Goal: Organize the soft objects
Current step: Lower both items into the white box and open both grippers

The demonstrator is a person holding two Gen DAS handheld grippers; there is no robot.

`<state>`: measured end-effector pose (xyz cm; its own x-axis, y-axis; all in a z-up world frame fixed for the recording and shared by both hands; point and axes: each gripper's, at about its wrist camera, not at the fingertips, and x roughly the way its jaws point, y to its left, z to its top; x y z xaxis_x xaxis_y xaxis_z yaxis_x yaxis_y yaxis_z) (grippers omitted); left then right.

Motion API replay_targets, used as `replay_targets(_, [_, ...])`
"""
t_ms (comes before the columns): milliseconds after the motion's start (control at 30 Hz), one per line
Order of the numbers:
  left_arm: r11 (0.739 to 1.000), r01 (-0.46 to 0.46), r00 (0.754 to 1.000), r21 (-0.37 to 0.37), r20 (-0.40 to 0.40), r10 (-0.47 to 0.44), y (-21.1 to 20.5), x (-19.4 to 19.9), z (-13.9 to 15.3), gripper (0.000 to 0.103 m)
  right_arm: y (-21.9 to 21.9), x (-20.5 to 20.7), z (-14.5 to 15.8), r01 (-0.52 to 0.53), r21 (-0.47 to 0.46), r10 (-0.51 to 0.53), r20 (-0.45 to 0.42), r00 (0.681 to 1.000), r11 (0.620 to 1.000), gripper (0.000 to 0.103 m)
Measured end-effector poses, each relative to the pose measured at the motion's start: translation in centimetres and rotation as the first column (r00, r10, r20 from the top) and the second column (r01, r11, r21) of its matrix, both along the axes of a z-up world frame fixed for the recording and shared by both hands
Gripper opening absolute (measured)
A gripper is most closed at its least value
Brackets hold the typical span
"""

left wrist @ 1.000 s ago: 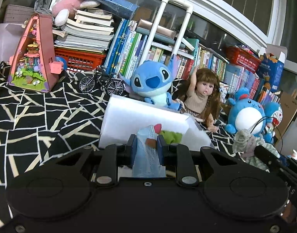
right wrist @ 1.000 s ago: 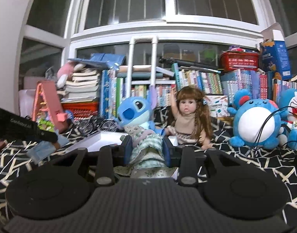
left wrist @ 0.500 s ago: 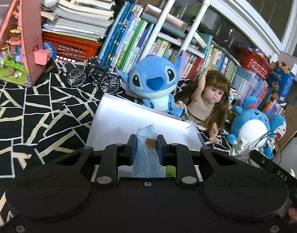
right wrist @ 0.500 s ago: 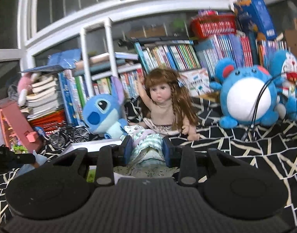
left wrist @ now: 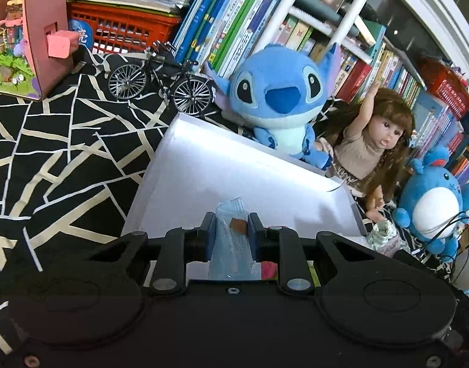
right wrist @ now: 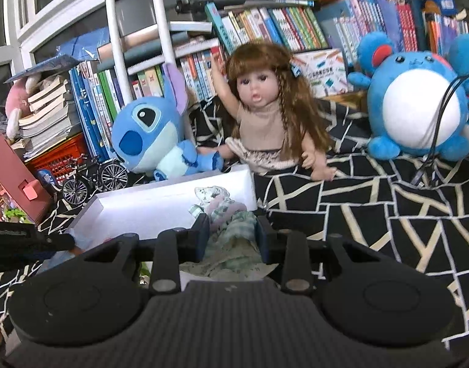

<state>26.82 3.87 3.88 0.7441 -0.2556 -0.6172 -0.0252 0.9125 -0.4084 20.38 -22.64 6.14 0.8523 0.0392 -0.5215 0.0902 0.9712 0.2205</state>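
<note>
A white box [left wrist: 203, 168] lies open on the black patterned cloth. My left gripper [left wrist: 230, 225] hangs over its near part, shut on a small pale blue denim garment [left wrist: 231, 245]. Pink and green soft things [left wrist: 269, 270] show in the box just below it. In the right wrist view the same box [right wrist: 148, 205] lies ahead and to the left. My right gripper [right wrist: 232, 230] is at the box's right end, shut on a green checked and floral garment [right wrist: 231, 239]. That bundle [left wrist: 383, 231] also shows at the box's right corner in the left wrist view.
Behind the box sit a blue alien plush [left wrist: 280, 98], a long-haired doll [right wrist: 265, 116] and a round blue plush [right wrist: 415, 104]. A model bicycle [left wrist: 161, 82], a pink toy house [left wrist: 35, 30], a red basket [left wrist: 124, 30] and rows of books [right wrist: 265, 24] line the back.
Both grippers have moved forward and tipped down over the white box, which now looks larger and closer. Each still holds its garment.
</note>
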Motion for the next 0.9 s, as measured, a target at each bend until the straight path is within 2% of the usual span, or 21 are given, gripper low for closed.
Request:
replay_targets(300, [1.0,-0.006,1.0,0.003,-0.019,0.006,-0.5,1.0,-1.1,0.021,0.0,1.2,-1.0,-0.011,0.07,0.015,-0.053,0.998,0.998,0.036])
replay_targets(500, [1.0,-0.012,0.999,-0.021,-0.041,0.011,-0.2,1.3,-1.7,0.021,-0.4,1.3,-1.7,-0.009,0.111,0.02,-0.095,0.995,0.994,0.035])
replay_targets(900, [1.0,-0.015,0.998,-0.015,-0.065,0.014,-0.4,1.5,-2.7,0.022,-0.3,1.4,-2.7,-0.014,0.114,0.031,-0.149,0.988,0.993,0.035])
